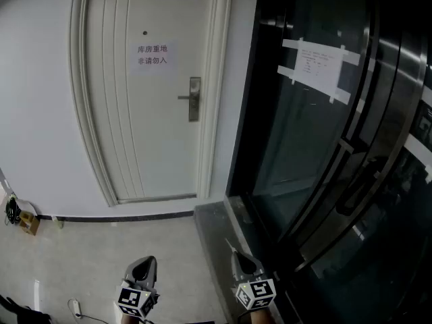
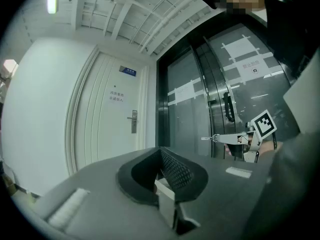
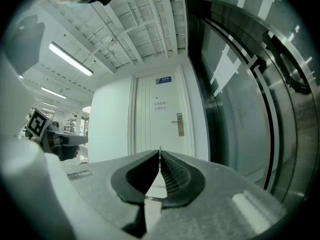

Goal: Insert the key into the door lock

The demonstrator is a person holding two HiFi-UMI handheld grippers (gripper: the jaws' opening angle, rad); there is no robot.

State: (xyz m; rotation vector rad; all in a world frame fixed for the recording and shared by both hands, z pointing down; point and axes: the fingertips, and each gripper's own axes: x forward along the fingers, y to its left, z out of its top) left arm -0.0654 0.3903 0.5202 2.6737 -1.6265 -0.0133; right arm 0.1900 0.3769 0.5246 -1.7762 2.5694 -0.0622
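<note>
Right tool pinches the key (left tool closed too).

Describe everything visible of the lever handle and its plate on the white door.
The handle plate is a narrow upright rectangle of what looks like silvery brushed metal. It is fixed near the right edge of the closed white door, below and to the right of a paper notice. A slim lever juts level from about its middle toward the door's centre. Nothing touches it. No keyhole can be made out at this size.
</note>
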